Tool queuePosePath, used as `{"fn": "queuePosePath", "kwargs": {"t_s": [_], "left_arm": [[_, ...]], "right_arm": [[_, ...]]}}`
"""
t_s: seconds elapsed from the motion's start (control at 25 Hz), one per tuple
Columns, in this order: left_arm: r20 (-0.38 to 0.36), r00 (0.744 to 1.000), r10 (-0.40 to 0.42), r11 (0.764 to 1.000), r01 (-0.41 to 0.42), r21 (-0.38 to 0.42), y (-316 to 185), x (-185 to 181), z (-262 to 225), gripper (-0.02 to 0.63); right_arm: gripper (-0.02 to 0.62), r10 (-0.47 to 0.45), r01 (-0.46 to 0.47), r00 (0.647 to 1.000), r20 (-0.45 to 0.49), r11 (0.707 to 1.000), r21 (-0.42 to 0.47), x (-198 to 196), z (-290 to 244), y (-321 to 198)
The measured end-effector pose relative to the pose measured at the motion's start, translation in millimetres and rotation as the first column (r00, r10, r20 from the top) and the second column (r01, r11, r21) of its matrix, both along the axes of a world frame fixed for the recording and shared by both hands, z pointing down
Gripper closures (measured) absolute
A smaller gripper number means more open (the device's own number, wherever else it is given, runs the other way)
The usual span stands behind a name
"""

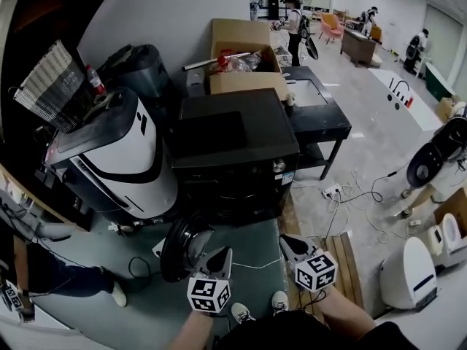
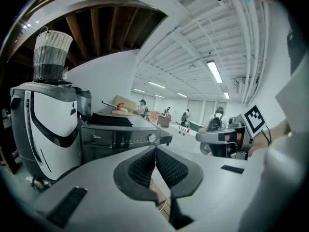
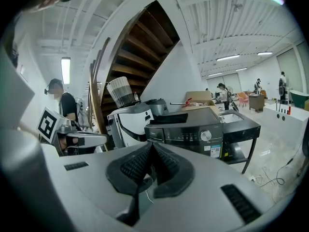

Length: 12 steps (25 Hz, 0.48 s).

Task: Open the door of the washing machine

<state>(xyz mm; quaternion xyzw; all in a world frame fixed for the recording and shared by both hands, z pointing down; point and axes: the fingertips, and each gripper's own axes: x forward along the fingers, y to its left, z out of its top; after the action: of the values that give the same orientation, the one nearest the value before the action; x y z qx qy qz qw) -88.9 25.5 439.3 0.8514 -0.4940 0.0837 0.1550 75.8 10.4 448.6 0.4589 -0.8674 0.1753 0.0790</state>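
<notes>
The black front-loading washing machine (image 1: 233, 148) stands in the middle of the head view. Its round door (image 1: 182, 248) hangs swung out to the left, low at the front. My left gripper (image 1: 222, 256) is shut and empty, just right of the door's edge. My right gripper (image 1: 291, 243) is also shut and empty, off the machine's front right corner. In the left gripper view the machine (image 2: 120, 135) lies ahead beyond the closed jaws of the left gripper (image 2: 155, 151). The right gripper view shows its control panel and knob (image 3: 206, 135) beyond the closed right gripper (image 3: 152, 146).
A white and black appliance (image 1: 117, 159) stands left of the washer, with a basket (image 1: 44, 86) on top. A black table (image 1: 317, 119) and a cardboard box (image 1: 244, 57) sit behind and to the right. Cables and a power strip (image 1: 332, 192) lie on the floor. People stand far back.
</notes>
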Motion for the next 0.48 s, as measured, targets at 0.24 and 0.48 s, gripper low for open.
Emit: {"fn": "queuePosePath", "kwargs": {"t_s": [0.24, 0.48], "left_arm": [[0.014, 0.999, -0.041, 0.999, 0.041, -0.019, 7, 13, 7, 0.586], [0.017, 0.997, -0.073, 0.996, 0.074, -0.043, 13, 20, 11, 0.586]], "right_arm": [[0.578, -0.023, 0.023, 0.999, 0.025, 1.000, -0.021, 17, 6, 0], [0.578, -0.044, 0.045, 0.998, 0.034, 0.999, -0.028, 26, 7, 0]]}}
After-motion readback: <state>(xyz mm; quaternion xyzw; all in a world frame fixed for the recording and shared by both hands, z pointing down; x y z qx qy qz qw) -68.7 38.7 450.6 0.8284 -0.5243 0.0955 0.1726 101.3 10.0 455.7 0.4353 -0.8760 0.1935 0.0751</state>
